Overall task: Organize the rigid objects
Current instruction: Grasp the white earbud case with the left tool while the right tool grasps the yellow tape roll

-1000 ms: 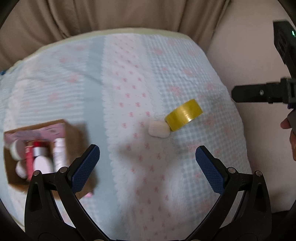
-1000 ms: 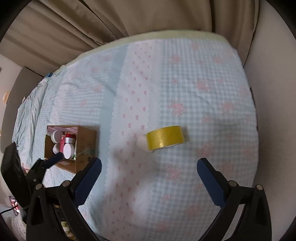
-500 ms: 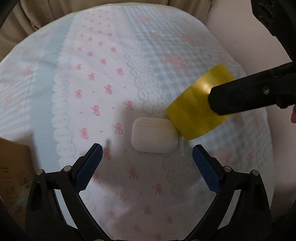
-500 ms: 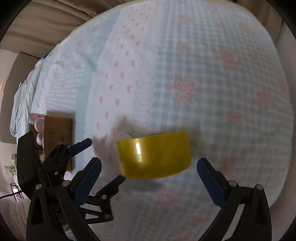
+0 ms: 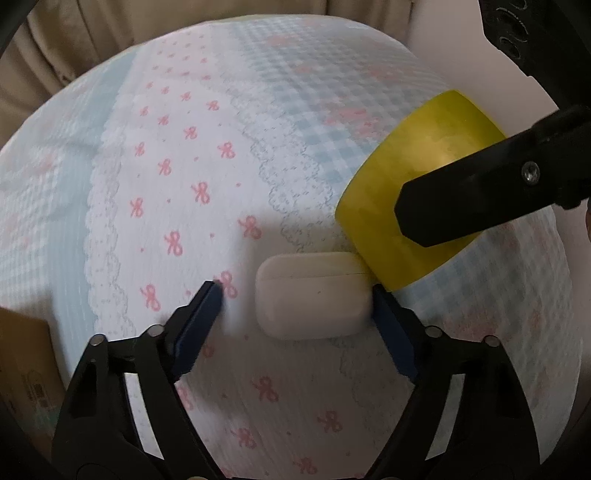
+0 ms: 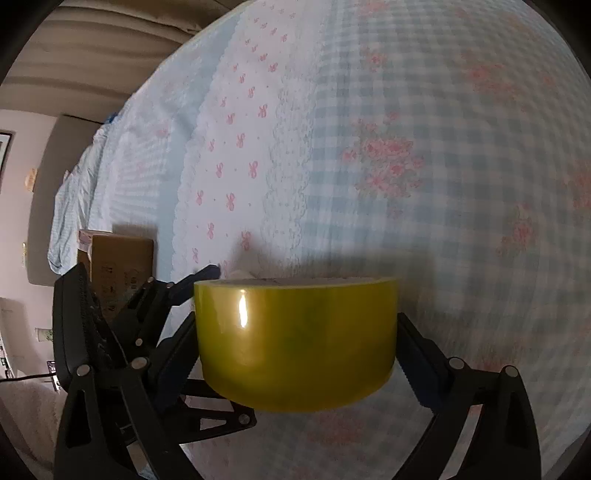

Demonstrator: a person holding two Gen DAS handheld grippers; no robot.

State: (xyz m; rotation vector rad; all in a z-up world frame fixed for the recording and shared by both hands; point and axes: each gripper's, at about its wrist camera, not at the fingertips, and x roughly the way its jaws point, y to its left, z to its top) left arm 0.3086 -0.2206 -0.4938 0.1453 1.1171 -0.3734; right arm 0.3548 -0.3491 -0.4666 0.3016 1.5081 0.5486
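Observation:
A white earbud case lies on the patterned bedspread between the fingers of my left gripper. The right finger touches the case; the left finger stands a little apart from it. A yellow tape roll stands right beside the case. In the right wrist view the tape roll fills the gap of my right gripper, with a finger against each flat side. The left gripper shows at the left there.
A brown cardboard box stands on the bed to the left; its corner shows in the left wrist view. Beige curtains hang behind the bed. A wall borders the bed on the right.
Both grippers moved down and forward. The left fingers narrowed around the earbud case. The right fingers closed in onto the tape roll.

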